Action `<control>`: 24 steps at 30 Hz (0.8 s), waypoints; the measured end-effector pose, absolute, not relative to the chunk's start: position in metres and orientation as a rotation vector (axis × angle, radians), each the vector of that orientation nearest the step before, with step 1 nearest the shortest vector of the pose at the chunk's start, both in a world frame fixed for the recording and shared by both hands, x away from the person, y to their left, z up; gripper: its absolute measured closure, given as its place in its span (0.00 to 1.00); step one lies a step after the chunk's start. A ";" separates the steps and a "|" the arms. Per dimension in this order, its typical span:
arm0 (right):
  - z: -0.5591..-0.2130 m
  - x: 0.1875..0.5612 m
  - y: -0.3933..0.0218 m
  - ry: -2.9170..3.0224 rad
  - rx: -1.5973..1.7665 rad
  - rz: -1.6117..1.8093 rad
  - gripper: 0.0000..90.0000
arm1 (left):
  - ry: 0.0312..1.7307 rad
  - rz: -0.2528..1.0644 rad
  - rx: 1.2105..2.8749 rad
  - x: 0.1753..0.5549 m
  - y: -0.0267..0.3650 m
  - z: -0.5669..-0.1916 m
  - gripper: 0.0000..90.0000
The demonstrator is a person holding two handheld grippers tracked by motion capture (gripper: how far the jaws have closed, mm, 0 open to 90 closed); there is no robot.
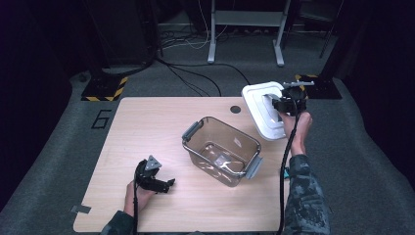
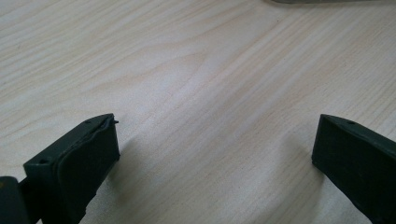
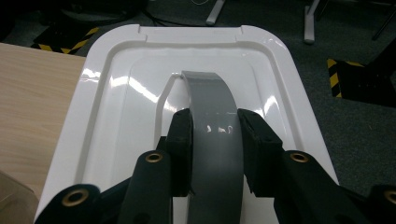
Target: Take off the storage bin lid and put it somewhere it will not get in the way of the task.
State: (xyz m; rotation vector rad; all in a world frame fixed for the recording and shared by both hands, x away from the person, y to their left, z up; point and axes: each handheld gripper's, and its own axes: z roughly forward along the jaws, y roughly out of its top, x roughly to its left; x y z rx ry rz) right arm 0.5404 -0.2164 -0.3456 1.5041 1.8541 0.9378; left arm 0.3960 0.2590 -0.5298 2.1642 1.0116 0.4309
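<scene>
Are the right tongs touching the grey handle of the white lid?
Touching. In the right gripper view, both jaws of the right tongs press against the sides of the grey handle on the white lid.

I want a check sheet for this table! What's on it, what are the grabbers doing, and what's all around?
Surface: pale wooden table, with a dark round spot near its far edge.
Job's things: clear bin with grey latches, open, mid-table; white lid held at the table's far right corner, partly past the edge.
Clutter: grey tape piece at the near left edge.
Grippers: right gripper shut on the lid's grey handle; left gripper open, low over bare wood.
Cables: one trails from each gripper; more lie on the floor behind.
Surroundings: grey carpet, metal frame legs, yellow-black striped plates.
</scene>
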 end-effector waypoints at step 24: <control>-0.373 0.557 -0.220 1.811 1.558 0.921 0.74 | 1.010 0.434 2.165 0.396 0.259 -0.530 0.00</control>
